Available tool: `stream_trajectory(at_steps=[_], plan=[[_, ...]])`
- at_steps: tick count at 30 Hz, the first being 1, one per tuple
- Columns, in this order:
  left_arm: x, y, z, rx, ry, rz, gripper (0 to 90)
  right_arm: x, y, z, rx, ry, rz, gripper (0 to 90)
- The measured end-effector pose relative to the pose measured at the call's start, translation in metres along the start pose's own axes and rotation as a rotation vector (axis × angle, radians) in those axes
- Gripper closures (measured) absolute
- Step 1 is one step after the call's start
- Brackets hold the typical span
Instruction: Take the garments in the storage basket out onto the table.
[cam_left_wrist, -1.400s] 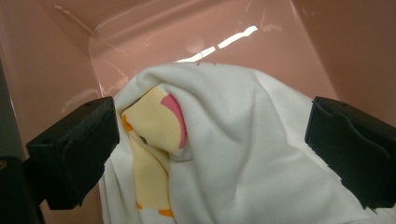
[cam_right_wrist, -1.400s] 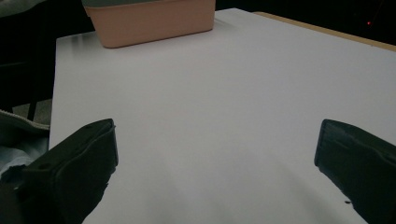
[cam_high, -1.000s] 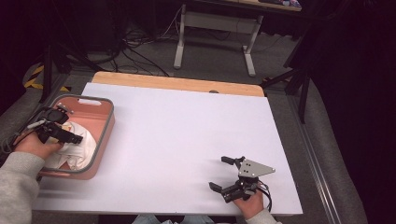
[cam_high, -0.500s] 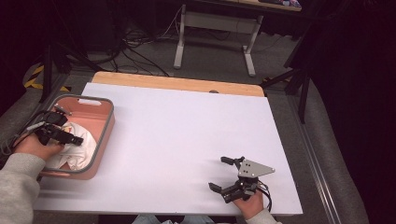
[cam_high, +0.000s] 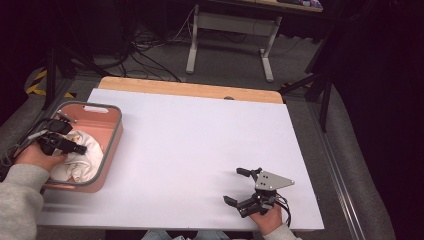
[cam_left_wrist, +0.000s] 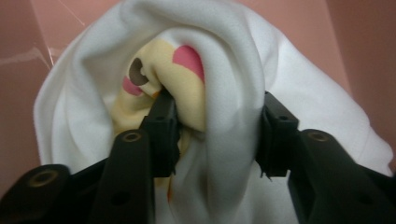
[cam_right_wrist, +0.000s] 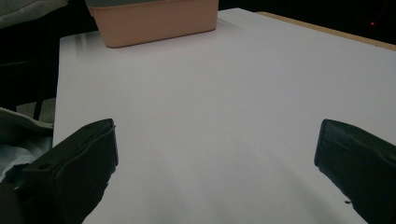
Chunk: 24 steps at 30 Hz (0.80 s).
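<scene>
Cloth (cam_left_wrist: 233, 60), white with a yellow and pink print, lies bunched in the pink basket (cam_high: 114, 137) at the left side of the table (cam_high: 200, 145). The left gripper (cam_left_wrist: 217, 135) reaches down into this basket, and in the left gripper view its two black jaws stand on either side of a thick fold of the cloth. They are partly closed around the fold and press it from both sides, so the fabric bulges up between them. I judge that the fold is taken in the middle of the bundle because there the cloth is thickest and gives the jaws enough to hold for lifting it out. Whether the grip is already firm I cannot tell for sure, since the fabric hides the inner faces of the jaws.

The right gripper (cam_high: 242, 189) rests low over the near right part of the table, well apart from the basket. Its jaws are wide open with nothing between them, probably waiting to receive a corner of the cloth.
</scene>
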<state>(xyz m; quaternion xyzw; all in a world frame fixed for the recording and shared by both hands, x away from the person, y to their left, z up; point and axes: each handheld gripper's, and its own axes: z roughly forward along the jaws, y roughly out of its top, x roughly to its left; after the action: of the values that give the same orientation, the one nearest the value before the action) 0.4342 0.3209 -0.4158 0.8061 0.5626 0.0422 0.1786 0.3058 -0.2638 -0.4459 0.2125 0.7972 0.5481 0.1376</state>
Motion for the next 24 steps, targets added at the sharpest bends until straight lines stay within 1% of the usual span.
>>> stream_trajectory(at_steps=[4, 10, 13, 15, 16, 17, 19, 24], plan=[[0.0, -0.001, -0.003, -0.014, 0.007, 0.006, 66.9, 0.0, 0.0, 0.0, 0.001, 0.0, 0.0, 0.0], [0.0, -0.003, -0.008, -0.044, 0.009, 0.002, 73.0, 0.0, 0.0, 0.0, 0.002, -0.001, 0.0, 0.0], [-0.001, -0.005, -0.011, -0.082, 0.005, -0.006, 73.9, 0.0, 0.0, 0.0, 0.002, -0.001, 0.0, 0.0], [-0.002, -0.005, -0.014, -0.102, 0.004, -0.003, 74.2, 0.0, 0.0, 0.0, 0.002, -0.002, 0.0, 0.0], [-0.002, -0.005, -0.015, -0.106, 0.005, 0.006, 74.3, 0.0, 0.0, 0.0, 0.002, -0.003, 0.0, 0.0], [-0.004, -0.006, -0.017, -0.127, 0.006, -0.002, 74.3, 0.0, 0.0, 0.0, 0.002, -0.003, 0.0, 0.0], [-0.005, -0.006, -0.021, -0.148, 0.008, 0.007, 74.3, 0.0, 0.0, 0.0, 0.003, -0.003, 0.0, 0.0], [-0.009, -0.007, -0.032, -0.229, 0.01, 0.001, 74.3, 0.0, 0.0, 0.0, 0.002, -0.002, 0.0, 0.0]])
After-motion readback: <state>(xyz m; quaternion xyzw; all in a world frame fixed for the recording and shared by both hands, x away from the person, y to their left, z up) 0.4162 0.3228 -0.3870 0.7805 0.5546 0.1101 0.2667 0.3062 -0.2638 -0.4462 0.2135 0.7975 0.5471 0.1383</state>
